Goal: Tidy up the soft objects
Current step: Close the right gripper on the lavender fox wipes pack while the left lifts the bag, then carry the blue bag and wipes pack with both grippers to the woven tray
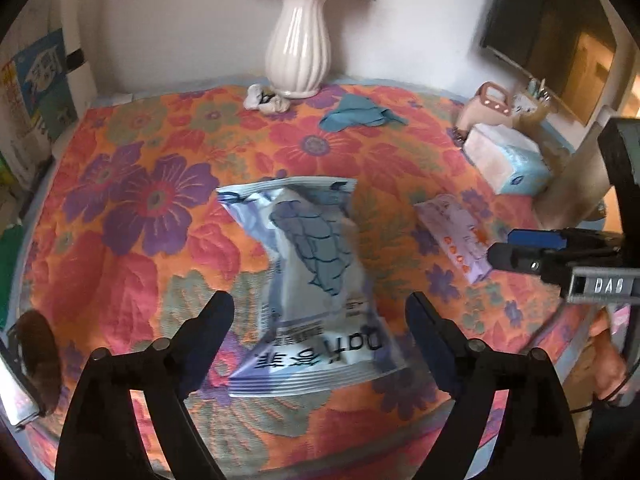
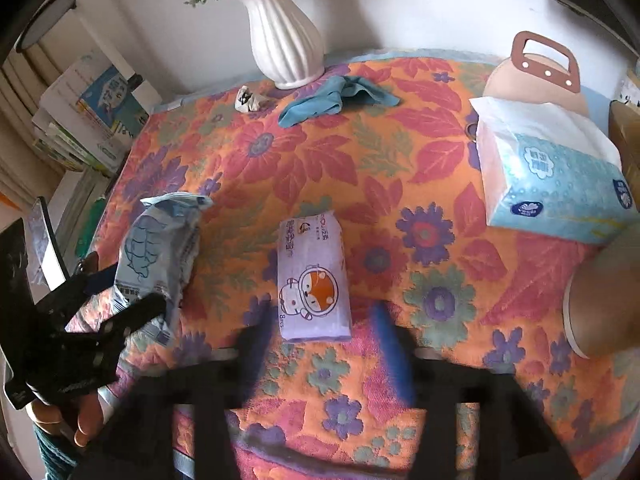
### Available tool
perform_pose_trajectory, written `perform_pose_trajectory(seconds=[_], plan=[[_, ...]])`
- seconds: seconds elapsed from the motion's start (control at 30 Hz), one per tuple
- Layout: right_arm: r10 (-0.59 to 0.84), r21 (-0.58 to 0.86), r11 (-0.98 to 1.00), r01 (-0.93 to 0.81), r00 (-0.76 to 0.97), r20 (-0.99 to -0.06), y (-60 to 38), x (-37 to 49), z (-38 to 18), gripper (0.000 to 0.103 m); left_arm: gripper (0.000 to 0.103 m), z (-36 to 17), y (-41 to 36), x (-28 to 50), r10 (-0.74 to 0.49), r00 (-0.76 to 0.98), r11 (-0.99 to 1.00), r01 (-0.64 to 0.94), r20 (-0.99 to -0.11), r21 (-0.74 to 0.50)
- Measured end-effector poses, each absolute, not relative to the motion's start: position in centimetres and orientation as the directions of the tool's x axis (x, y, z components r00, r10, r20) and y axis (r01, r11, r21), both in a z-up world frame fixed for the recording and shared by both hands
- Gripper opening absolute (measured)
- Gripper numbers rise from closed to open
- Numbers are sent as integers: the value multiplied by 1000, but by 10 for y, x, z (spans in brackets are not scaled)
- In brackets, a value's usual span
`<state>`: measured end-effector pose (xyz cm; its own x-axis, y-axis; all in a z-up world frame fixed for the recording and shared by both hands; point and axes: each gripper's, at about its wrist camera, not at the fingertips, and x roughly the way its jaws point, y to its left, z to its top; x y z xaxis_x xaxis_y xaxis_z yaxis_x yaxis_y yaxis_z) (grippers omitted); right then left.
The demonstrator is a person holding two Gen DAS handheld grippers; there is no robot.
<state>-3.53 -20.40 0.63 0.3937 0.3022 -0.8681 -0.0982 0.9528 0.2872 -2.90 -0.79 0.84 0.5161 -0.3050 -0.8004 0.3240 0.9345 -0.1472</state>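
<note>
Directly ahead of the left gripper (image 1: 320, 312), jaws spread and touching nothing: pale blue packet (image 1: 308, 276), crumpled, pinched at its middle, turtle print. Right gripper (image 2: 320, 328) likewise parted; lilac tissue pack (image 2: 312, 276), cartoon fox, lies flat just beyond its fingertips.

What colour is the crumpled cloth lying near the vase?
Teal blue, plain with no pattern. The cloth shows best in the right wrist view, beside the white vase.

On the table (image 2: 400, 152), the wipes pack (image 2: 160, 248) lies at nine o'clock of the tissue pack (image 2: 312, 276). The vase (image 2: 284, 40) stands at twelve o'clock, the tissue box (image 2: 556, 184) at two.
</note>
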Motion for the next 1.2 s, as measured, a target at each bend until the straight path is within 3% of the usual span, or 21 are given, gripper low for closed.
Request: perform_pose_trajectory(seconds=[0.2,0.3,0.37,0.4,0.57,0.6,0.67,0.73,0.83,0.93,1.2], plan=[[251,204,967,-151,451,-857,-192,-37,8,68,87,11,-10,-11,-282,543,951,268,-791,-155],[197,138,978,-159,462,-865,-179,-31,0,70,85,1,-22,-3,-202,532,966,247,-822,-78],[158,88,982,-166,474,-866,-169,-28,-6,70,72,-6,-24,-3,-208,535,963,259,-819,-75],[150,77,983,-169,480,-864,-167,-27,-7,70,57,-9,-24,-4,-239,527,955,278,-815,-101],[111,63,992,-112,502,-858,-165,-20,-21,70,53,-14,-12,-10,-299,574,948,271,-762,-168],[104,56,992,-109,503,-858,-164,-18,-21,68,52,-14,-10,-11,-302,577,948,264,-759,-177],[83,27,993,-115,521,-850,-158,-17,-19,49,52,-14,-12,-12,-291,585,951,260,-757,-165],[77,0,990,-142,541,-837,-149,-20,-18,38,52,-13,-15,-15,-281,601,953,269,-748,-141],[23,-90,982,-166,576,-817,-136,-27,-17,38,52,-10,-20,-18,-278,615,951,285,-738,-122],[36,-77,982,-171,574,-818,-138,-27,-17,38,51,-9,-16,-18,-281,623,951,281,-730,-126],[154,119,988,-101,514,-844,-171,-30,-13,38,49,-9,-19,-18,-254,628,957,271,-735,-99]])
